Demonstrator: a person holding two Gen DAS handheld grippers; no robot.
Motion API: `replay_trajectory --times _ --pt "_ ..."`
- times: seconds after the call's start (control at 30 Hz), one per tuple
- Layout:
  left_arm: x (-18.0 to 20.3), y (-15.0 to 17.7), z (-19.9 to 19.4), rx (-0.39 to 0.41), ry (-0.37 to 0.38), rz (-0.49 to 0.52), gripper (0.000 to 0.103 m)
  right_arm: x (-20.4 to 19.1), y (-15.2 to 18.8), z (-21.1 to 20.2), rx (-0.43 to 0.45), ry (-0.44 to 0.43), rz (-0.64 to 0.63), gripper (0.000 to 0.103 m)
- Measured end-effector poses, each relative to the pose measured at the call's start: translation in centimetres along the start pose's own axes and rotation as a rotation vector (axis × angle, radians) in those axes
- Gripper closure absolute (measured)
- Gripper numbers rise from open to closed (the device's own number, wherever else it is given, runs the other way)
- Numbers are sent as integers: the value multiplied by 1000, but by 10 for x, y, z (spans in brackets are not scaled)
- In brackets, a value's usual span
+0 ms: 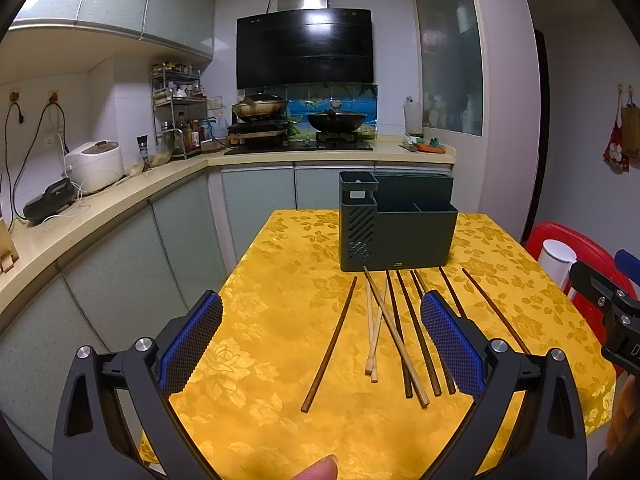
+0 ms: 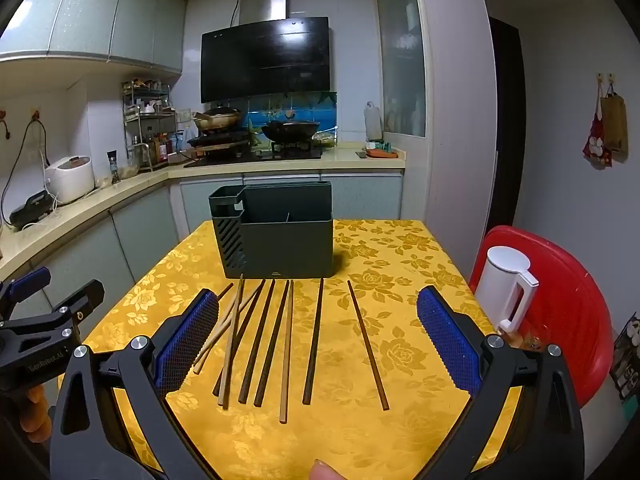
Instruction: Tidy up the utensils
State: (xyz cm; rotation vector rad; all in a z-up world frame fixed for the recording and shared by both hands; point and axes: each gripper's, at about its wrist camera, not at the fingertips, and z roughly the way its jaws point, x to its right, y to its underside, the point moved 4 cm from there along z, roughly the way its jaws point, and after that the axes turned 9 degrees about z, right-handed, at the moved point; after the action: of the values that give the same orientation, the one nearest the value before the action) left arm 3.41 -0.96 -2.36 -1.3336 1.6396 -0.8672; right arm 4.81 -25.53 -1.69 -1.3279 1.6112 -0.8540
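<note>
Several chopsticks, dark brown [image 1: 414, 332] and light bamboo [image 1: 376, 328], lie loose on the yellow tablecloth [image 1: 280, 320], also in the right wrist view [image 2: 272, 336]. Behind them stands a dark green utensil holder [image 1: 396, 228] with several compartments, all looking empty; it also shows in the right wrist view [image 2: 276, 232]. My left gripper [image 1: 320, 308] is open and empty, hovering above the near ends of the chopsticks. My right gripper [image 2: 318, 304] is open and empty, also above the chopsticks. One dark chopstick [image 1: 330, 340] lies apart at the left.
A white kettle [image 2: 506, 284] sits on a red stool [image 2: 560, 300] right of the table. A kitchen counter [image 1: 120, 200] with a rice cooker [image 1: 94, 166] runs along the left. A stove with a wok [image 1: 336, 120] is behind.
</note>
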Motion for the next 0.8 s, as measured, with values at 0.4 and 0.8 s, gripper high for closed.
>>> replay_trajectory --times 0.4,0.8 --pt "0 3 2 -9 6 -2 7 1 0 -3 9 2 0 7" --pt "1 3 2 -10 6 -1 7 2 0 -3 13 1 1 7"
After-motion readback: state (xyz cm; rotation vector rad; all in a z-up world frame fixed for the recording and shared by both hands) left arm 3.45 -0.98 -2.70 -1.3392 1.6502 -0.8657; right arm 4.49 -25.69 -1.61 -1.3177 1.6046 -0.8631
